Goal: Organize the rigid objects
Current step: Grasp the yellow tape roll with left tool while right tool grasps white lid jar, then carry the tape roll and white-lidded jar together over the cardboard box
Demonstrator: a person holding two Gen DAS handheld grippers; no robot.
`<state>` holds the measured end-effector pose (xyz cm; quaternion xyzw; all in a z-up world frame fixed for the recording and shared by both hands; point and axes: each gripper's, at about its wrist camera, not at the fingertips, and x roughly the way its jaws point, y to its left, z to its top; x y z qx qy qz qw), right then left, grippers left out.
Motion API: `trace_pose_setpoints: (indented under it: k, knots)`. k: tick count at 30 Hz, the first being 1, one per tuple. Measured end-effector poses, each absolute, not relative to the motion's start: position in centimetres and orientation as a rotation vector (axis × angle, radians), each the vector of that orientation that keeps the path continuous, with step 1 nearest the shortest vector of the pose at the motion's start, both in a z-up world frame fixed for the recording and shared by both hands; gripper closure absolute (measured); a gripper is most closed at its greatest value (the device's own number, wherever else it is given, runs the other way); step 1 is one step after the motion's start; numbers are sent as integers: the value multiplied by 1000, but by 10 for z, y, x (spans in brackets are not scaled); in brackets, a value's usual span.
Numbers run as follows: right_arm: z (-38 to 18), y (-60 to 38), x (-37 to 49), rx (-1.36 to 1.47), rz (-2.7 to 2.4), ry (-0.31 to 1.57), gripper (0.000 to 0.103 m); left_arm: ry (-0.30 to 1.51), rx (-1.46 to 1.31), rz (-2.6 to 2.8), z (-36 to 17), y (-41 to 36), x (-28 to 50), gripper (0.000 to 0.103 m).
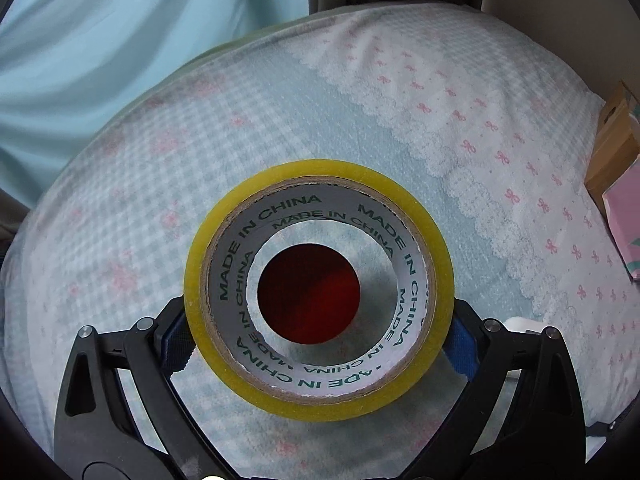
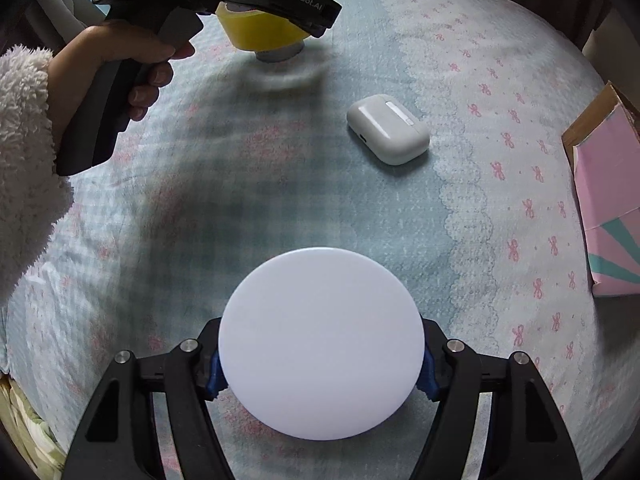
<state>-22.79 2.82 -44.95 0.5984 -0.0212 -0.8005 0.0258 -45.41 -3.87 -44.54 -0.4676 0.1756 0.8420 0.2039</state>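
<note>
While the left gripper [image 1: 319, 320] looks down its own fingers, its jaws are clenched on either side of a yellow roll of clear packing tape [image 1: 319, 288] with a printed cardboard core. Through the core a dark red round thing [image 1: 309, 294] shows below, its nature unclear. Behind the roll spreads the pale blue checked bedspread with pink bows [image 1: 400, 120]; at the far right edge of the bedspread lies a pink cardboard box [image 1: 622, 220].

From the right wrist view, the right gripper [image 2: 322, 364] grasps a flat white round disc [image 2: 322, 344], blue pads [image 2: 427, 372] pressing its rim. Beyond the disc, a white earbud case [image 2: 387, 129] rests on the bedspread. Further beyond, a bare hand [image 2: 132, 68] in a fleecy sleeve holds the left gripper with the roll.
</note>
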Motion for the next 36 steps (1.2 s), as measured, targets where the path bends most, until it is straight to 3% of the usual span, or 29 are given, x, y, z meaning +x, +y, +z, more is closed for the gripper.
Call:
trace_pose_setpoints:
  k: [9,25,36]
  knots:
    - [-394,41,-211,1749,-2578,-91,37,488,-1211,2381,-358,-49,-404,5]
    - [-200,92,-173,1557,-2686,-181,37,445,-1087,2422,-168,-26,-260,5]
    - [-149,209,-157,1450,-2674,-221,37,381,-1090,2523,-117,66,-207,5]
